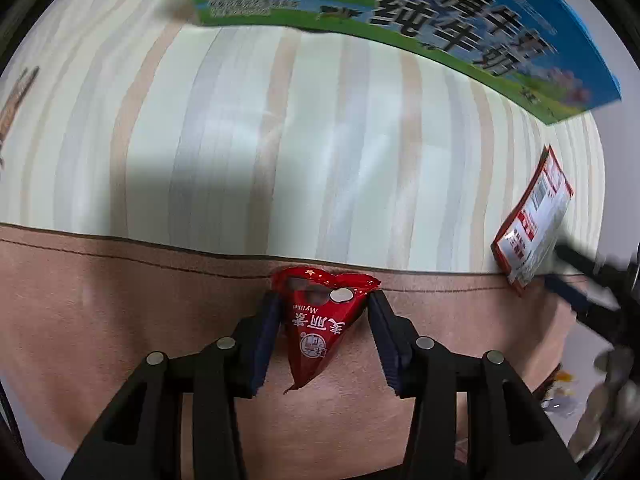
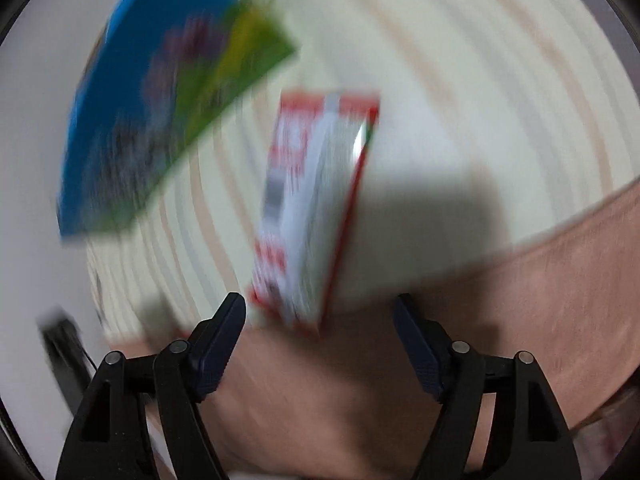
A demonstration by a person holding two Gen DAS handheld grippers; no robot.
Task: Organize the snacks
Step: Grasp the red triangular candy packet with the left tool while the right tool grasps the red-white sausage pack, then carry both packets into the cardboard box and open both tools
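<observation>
Nearest the left gripper (image 1: 323, 312): a small red triangular snack packet (image 1: 320, 320) between the fingers, lying on the brown cloth band that runs along the near edge of the table (image 1: 248, 140). Jaws spread, pads just beside the packet's wide top corners — contact cannot be told for sure, no squeeze visible in the wrapper. Probably the moment to close: best done slowly and centred on the wide end, low enough to catch the body and not only the crimped seam, since thin foil of this kind likely slips or crumples. Lift only once the wrapper visibly buckles a little.

Right gripper (image 2: 320, 328): jaws also spread wide, holding nothing. Just ahead of it, a red-and-white packet (image 2: 312, 208) standing on edge near the line where the brown band meets the striped surface, toward the table's right edge. Heavy blur in this view — print unreadable, and whether the packet leans cannot be told. Needs a steady approach; a nudge would likely tip it.

Farther off, at the far side of the table, a blue-and-green milk carton box (image 1: 400, 20), well apart from both packets. Nothing between grippers and packets. Sorting place for the snacks not in view.
</observation>
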